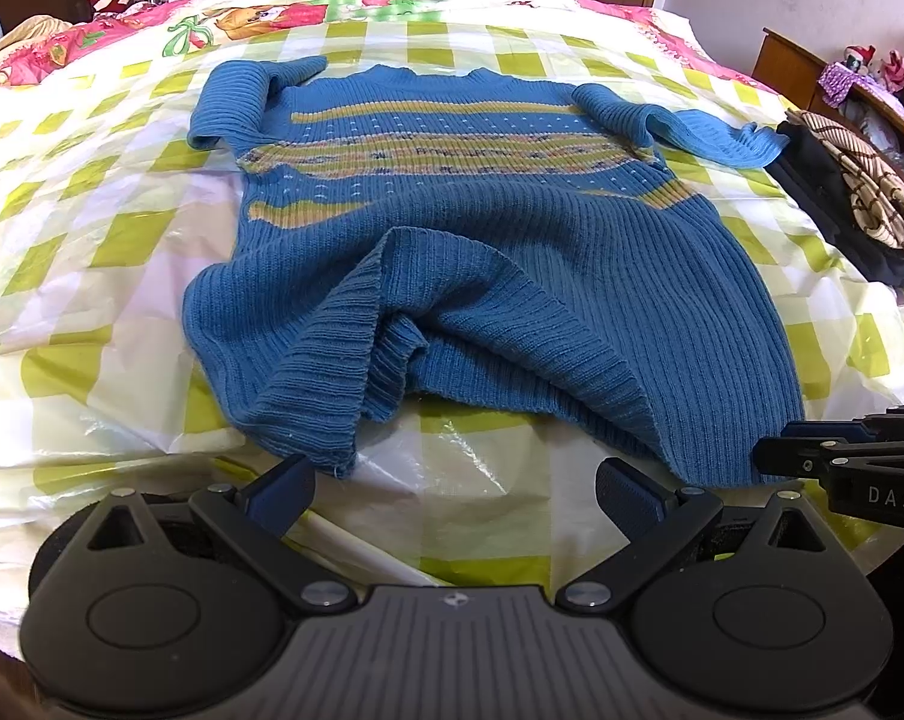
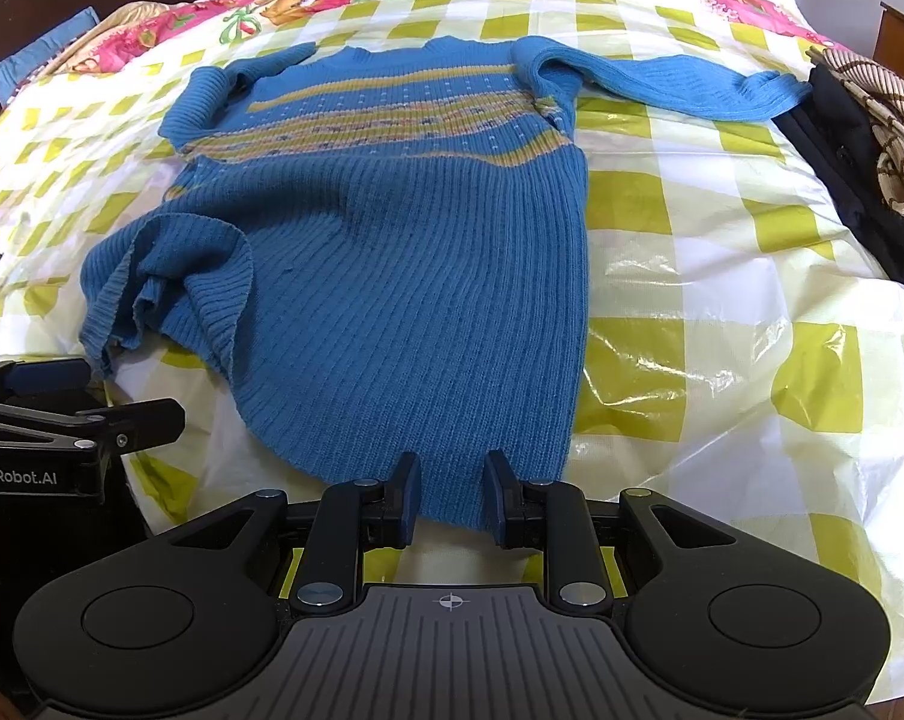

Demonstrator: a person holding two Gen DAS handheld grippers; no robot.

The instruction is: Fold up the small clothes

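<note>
A blue ribbed sweater [image 1: 511, 252] with yellow stripes lies face up on the bed, collar far, hem near. Its left sleeve is doubled back at the shoulder, and its right sleeve [image 2: 691, 87] stretches toward the right. The hem's left corner [image 1: 344, 360] is rumpled and turned over. My left gripper [image 1: 457, 492] is wide open just short of that corner, with only plastic sheet between its fingers. My right gripper [image 2: 452, 498] stands partly open astride the hem's right part [image 2: 452, 480]; flat fabric lies between the pads, and no pinch shows.
A green-and-white checked plastic sheet [image 2: 721, 300] covers the bed. A dark garment with a brown checked cloth [image 1: 859, 204] on top lies at the right edge. Pink floral bedding [image 1: 92, 36] is bunched at the far left. Wooden furniture [image 1: 787, 60] stands beyond the right side.
</note>
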